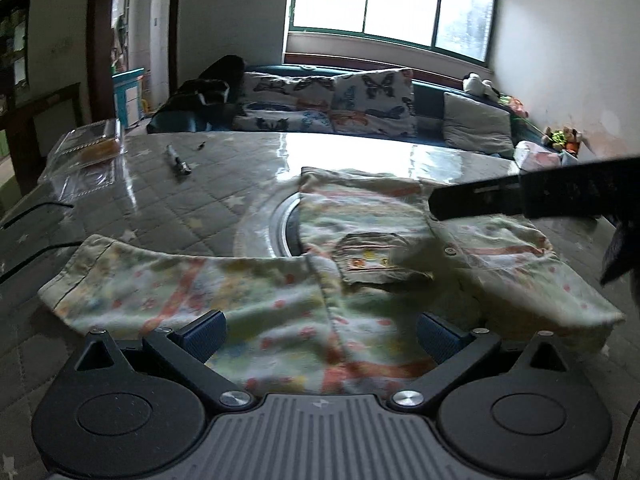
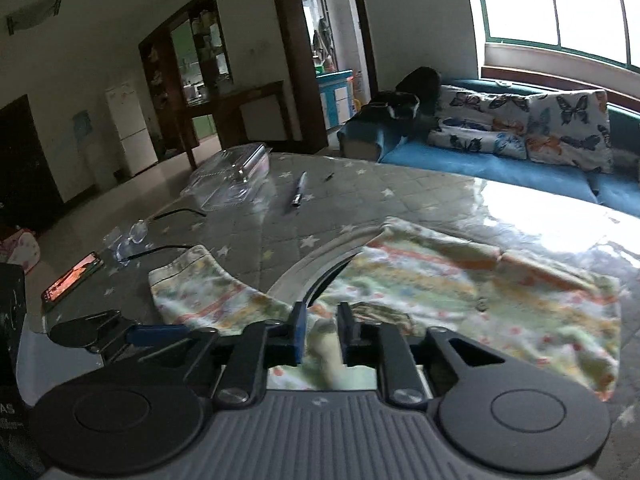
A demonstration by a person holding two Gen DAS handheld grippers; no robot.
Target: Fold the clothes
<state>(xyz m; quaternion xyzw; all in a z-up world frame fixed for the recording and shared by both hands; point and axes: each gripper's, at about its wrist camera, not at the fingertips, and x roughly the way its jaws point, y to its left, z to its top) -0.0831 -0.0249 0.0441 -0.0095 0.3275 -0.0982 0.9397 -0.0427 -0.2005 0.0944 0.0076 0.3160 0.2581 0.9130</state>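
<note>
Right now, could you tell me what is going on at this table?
A person with a gripper in each hand is folding a small patterned shirt spread on the quilted table. The left gripper is open, low over the shirt's near edge. The right gripper has its fingers nearly together around a bit of the fabric near the chest pocket. One sleeve lies stretched out to the side, not yet folded in.

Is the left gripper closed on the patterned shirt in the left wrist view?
No. The left gripper stands wide open, its blue pads far apart over the patterned shirt.
</note>
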